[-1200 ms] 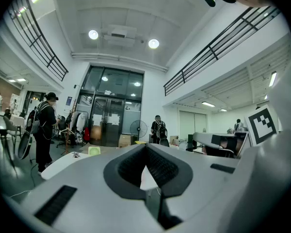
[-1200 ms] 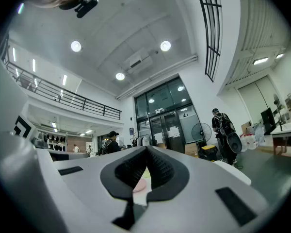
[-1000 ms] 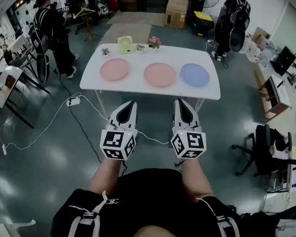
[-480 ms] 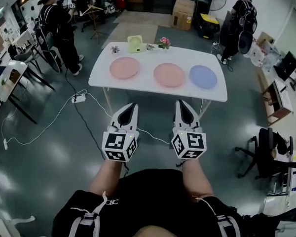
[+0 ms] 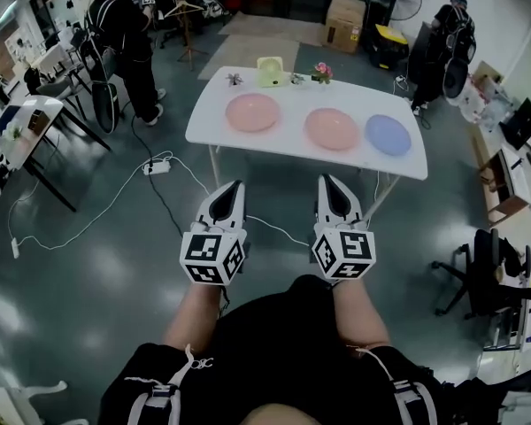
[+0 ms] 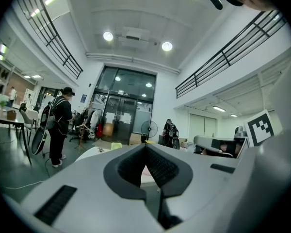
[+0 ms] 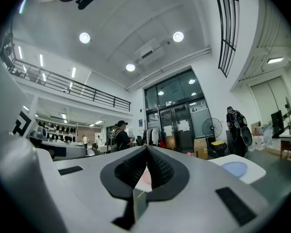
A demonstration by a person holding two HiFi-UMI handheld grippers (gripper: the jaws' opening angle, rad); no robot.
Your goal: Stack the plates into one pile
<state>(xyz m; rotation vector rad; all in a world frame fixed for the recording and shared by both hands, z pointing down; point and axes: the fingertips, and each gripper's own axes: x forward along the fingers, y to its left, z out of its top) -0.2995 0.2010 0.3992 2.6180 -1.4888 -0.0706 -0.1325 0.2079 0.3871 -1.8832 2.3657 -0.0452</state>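
Note:
Three plates lie in a row on a white table [image 5: 214, 129] ahead of me: a pink plate [image 5: 252, 112] at the left, a second pink plate [image 5: 331, 128] in the middle and a blue plate [image 5: 388, 135] at the right. Both grippers are held level, well short of the table's near edge. My left gripper [image 5: 237, 185] is shut, with nothing between its jaws. My right gripper [image 5: 326, 180] is shut and empty too. The right gripper view shows the blue plate [image 7: 235, 169] on the table's right end.
A yellow-green container [image 5: 269, 71] and small flower pots [image 5: 321, 72] stand at the table's far edge. Cables and a power strip [image 5: 156, 166] lie on the floor at the left. People stand at the far left [image 5: 124, 34] and far right [image 5: 450, 42]. Office chairs [image 5: 487, 277] are at the right.
I have moved across the floor; the table and its plates now sit further right and a little lower in the head view. Both grippers stay shut and level.

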